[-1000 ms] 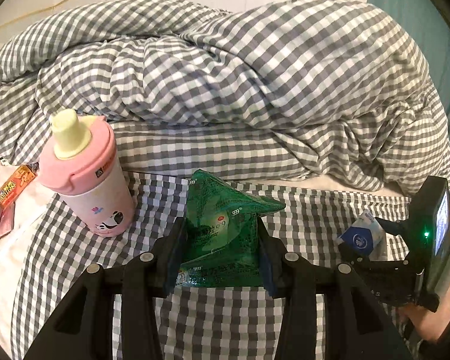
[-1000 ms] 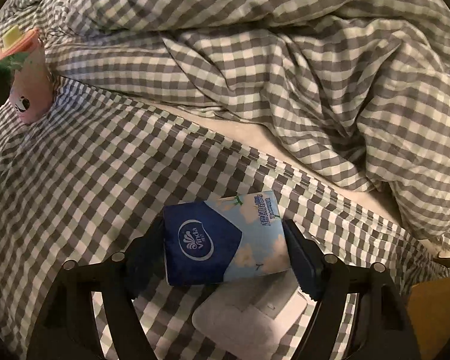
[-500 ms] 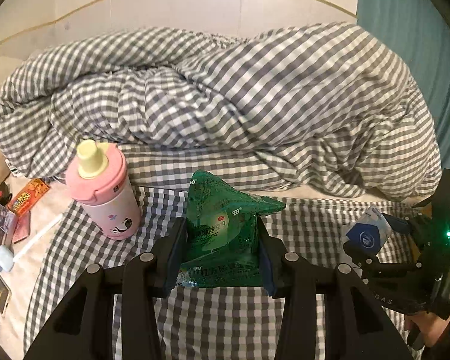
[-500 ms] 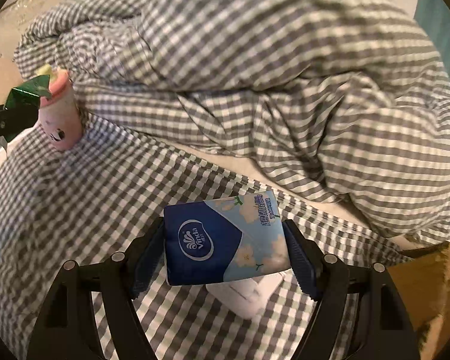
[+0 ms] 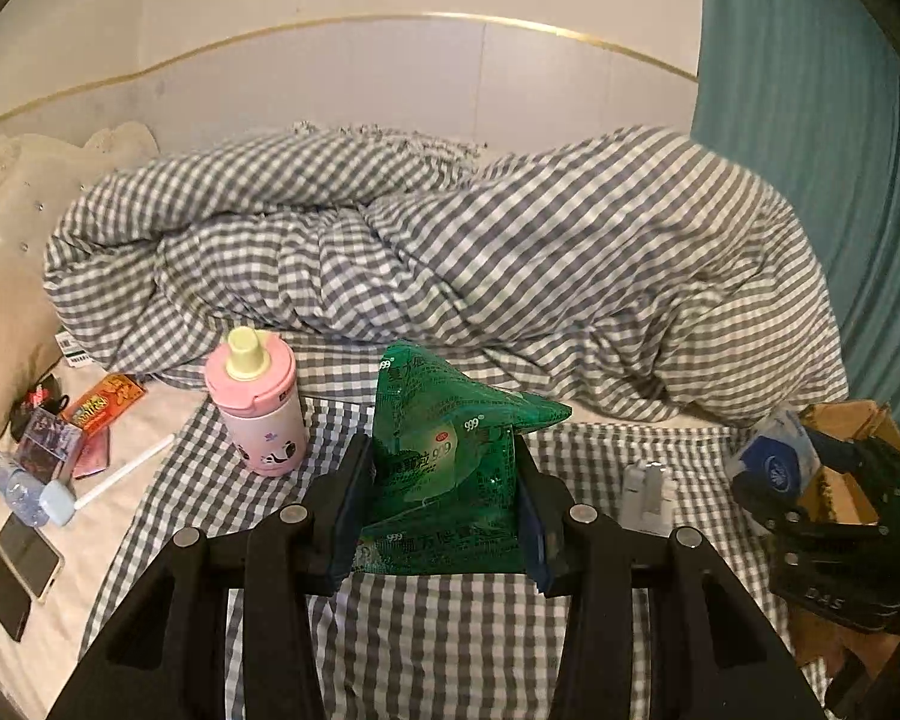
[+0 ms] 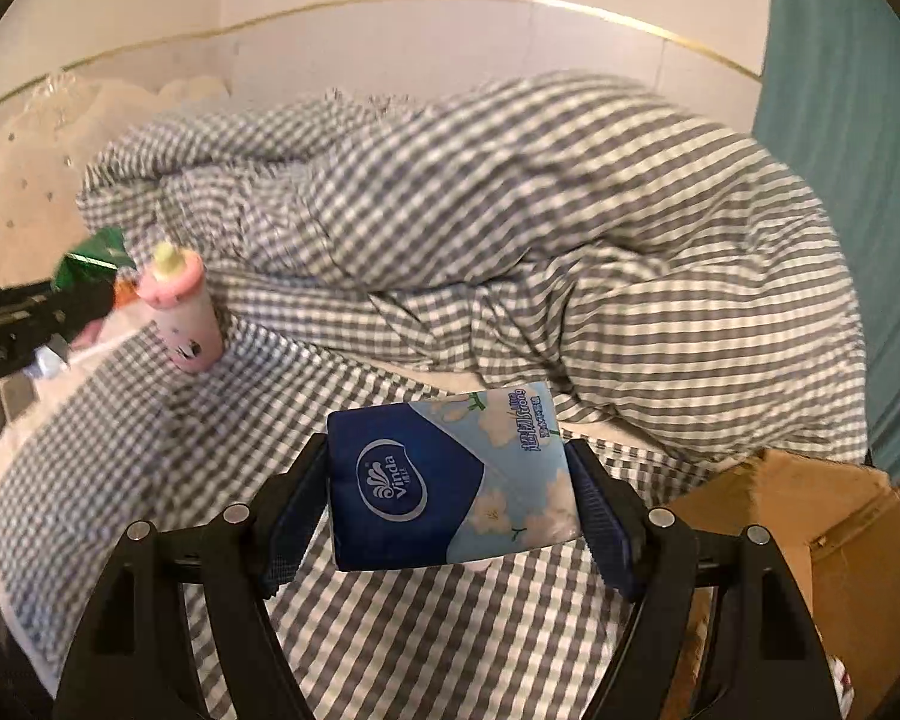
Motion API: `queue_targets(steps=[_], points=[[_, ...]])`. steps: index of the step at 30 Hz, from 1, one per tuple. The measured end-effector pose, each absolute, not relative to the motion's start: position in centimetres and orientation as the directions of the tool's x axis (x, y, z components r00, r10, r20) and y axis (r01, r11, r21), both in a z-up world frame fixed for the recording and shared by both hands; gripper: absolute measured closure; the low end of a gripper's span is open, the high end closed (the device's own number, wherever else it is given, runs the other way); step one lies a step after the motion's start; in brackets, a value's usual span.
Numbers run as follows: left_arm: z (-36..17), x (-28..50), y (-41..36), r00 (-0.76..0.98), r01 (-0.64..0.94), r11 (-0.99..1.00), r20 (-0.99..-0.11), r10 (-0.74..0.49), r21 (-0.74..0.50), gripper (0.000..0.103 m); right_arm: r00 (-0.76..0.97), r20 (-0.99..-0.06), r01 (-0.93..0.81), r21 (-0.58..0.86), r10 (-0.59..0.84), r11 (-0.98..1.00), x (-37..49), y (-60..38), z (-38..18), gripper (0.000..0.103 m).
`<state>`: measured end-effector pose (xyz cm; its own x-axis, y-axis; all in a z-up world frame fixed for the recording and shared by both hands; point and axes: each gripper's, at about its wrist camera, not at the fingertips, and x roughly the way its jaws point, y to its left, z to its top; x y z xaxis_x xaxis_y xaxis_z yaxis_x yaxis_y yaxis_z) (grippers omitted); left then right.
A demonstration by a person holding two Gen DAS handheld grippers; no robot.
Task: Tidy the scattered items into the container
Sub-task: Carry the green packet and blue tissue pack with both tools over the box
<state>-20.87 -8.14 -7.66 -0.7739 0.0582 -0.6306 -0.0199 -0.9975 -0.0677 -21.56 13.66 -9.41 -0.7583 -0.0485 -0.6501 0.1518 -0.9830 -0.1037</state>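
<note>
My left gripper (image 5: 444, 510) is shut on a green foil packet (image 5: 450, 468), held above the checked sheet. My right gripper (image 6: 450, 498) is shut on a blue tissue pack (image 6: 450, 480), also lifted off the bed. In the left wrist view the right gripper (image 5: 810, 474) shows at the right edge with the tissue pack (image 5: 768, 462), just in front of a brown cardboard box (image 5: 852, 420). The same box (image 6: 798, 516) sits at the lower right of the right wrist view. A pink bottle (image 5: 258, 402) with a pale yellow cap stands upright on the bed, left of the green packet.
A bunched checked duvet (image 5: 450, 252) fills the back of the bed. Left of the bottle lie an orange snack packet (image 5: 105, 402), a small plastic bottle (image 5: 12, 480), a white stick-like tool (image 5: 108, 480) and dark phones (image 5: 12, 570). A small white item (image 5: 648, 486) rests on the sheet. A teal curtain (image 5: 810, 120) hangs at right.
Both grippers have risen and drawn back from the bed with their loads still held. More of the headboard, curtain and cardboard box has come into view.
</note>
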Motion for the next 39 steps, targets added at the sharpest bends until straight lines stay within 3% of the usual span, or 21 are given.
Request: queue_targets(steps=[22,39], points=[[1.5,-6.0,-3.1,-0.897,-0.059,-0.997,-0.436,0.076,-0.051,0.059,-0.925,-0.375,0.06,-0.004,-0.054,-0.998,-2.2,20.0,2.2,0.027],[2.2,-4.0,3.6,-0.889,-0.175,-0.982,-0.417,0.187,-0.066,0.059,-0.941,-0.326,-0.086,-0.02,0.088,-0.996,2.1,25.5,3.3,0.027]])
